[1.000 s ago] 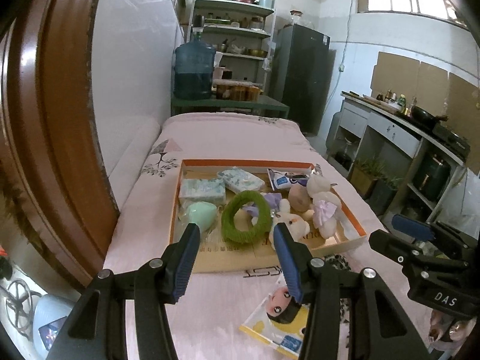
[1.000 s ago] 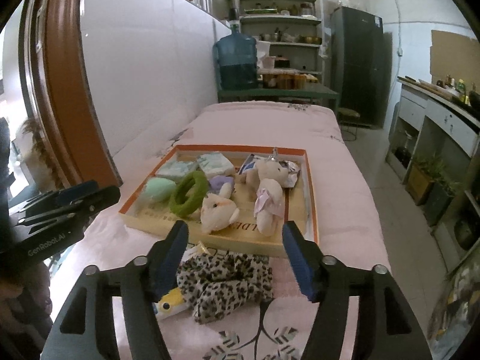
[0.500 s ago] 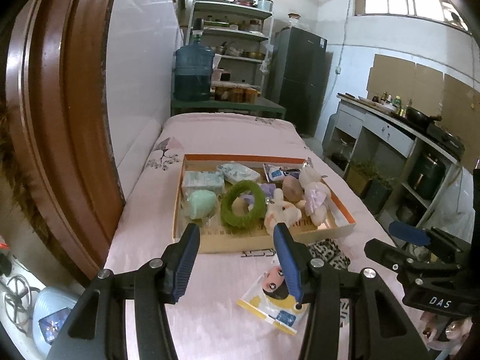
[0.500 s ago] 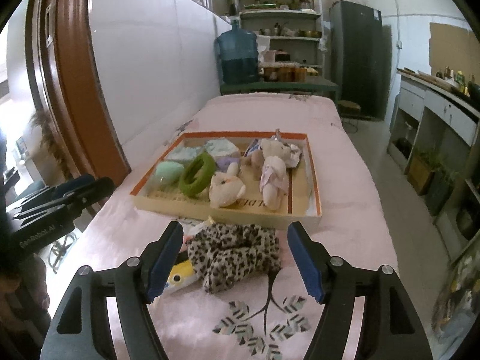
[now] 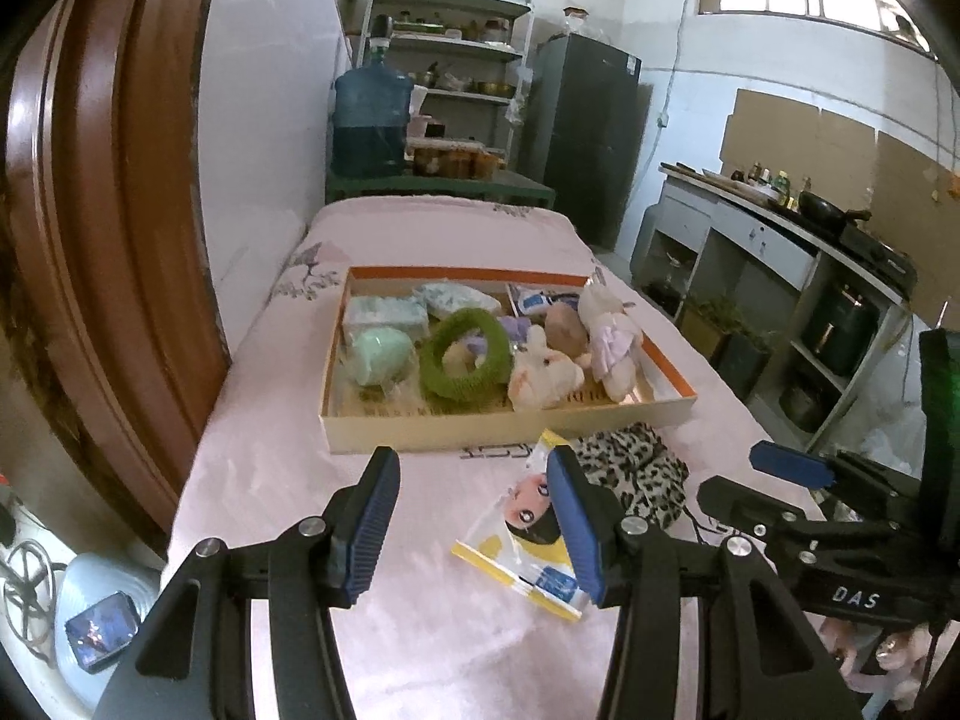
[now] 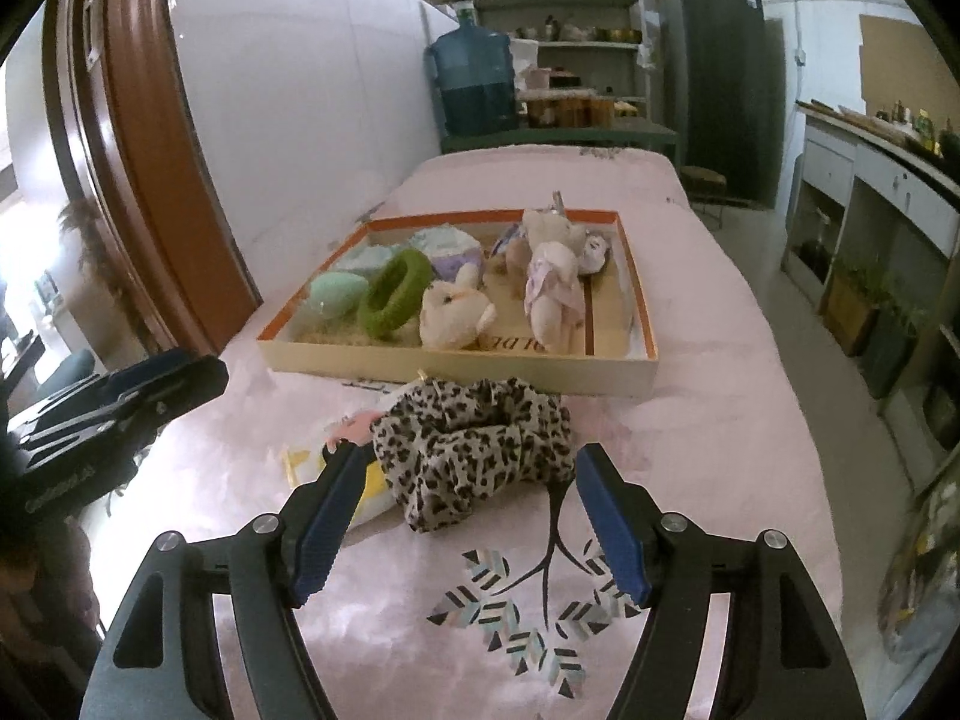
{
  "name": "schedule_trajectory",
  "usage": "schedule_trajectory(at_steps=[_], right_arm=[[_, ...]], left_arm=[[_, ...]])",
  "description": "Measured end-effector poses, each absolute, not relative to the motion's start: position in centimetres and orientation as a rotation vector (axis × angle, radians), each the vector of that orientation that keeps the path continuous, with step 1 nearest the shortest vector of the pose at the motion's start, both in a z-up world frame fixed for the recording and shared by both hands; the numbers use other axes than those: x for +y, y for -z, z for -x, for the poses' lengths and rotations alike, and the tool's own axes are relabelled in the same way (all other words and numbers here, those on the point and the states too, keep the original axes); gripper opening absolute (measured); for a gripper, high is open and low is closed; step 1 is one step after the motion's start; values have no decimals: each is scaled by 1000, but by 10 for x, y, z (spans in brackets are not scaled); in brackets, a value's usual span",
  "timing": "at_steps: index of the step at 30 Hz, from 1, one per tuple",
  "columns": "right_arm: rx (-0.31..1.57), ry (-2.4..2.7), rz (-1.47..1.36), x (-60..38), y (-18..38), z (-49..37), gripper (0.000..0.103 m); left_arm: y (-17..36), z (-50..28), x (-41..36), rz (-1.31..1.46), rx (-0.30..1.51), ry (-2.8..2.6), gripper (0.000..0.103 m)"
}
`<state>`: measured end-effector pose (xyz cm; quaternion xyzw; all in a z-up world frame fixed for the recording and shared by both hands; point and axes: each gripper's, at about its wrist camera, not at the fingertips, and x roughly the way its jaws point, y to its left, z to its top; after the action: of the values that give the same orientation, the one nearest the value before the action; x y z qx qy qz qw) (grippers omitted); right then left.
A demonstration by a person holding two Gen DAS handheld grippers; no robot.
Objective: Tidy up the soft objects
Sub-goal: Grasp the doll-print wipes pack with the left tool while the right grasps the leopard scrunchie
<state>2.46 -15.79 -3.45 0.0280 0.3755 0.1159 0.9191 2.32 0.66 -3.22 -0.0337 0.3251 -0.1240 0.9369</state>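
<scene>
A shallow cardboard tray (image 5: 510, 417) (image 6: 456, 369) on the pink cloth holds a green knitted ring (image 5: 465, 354) (image 6: 393, 294), plush toys (image 6: 549, 288), a mint pad and small packets. In front of it lie a leopard-print scrunchie (image 6: 474, 444) (image 5: 636, 468) and a doll-face packet (image 5: 528, 534). My right gripper (image 6: 471, 510) is open wide, low over the cloth; the scrunchie lies between its fingertips and the pads do not press it. My left gripper (image 5: 471, 516) is open with nothing in it, the packet just beyond its right finger.
A brown door frame (image 5: 90, 240) runs along the left. A phone on a pale blue stool (image 5: 99, 630) sits below the table's left edge. Kitchen counter and shelves (image 5: 780, 252) stand to the right; a water jug (image 5: 372, 120) and fridge stand behind.
Both grippers drew back from the tray and sank toward the cloth. The right jaws widened, and the scrunchie now lies between its fingertips. The packet has come fully into the left wrist view.
</scene>
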Motion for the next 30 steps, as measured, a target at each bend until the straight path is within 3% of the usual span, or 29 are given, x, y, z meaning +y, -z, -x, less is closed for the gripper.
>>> schedule_trajectory(at_steps=[25, 27, 30], right_arm=[[896, -308, -82, -146, 89, -80, 73], [899, -319, -85, -146, 90, -80, 43], [895, -324, -98, -149, 89, -80, 26]], left_arm=[[81, -54, -3, 68, 797, 342, 51], [85, -57, -4, 57, 805, 349, 51], [89, -64, -7, 49, 824, 375, 51]])
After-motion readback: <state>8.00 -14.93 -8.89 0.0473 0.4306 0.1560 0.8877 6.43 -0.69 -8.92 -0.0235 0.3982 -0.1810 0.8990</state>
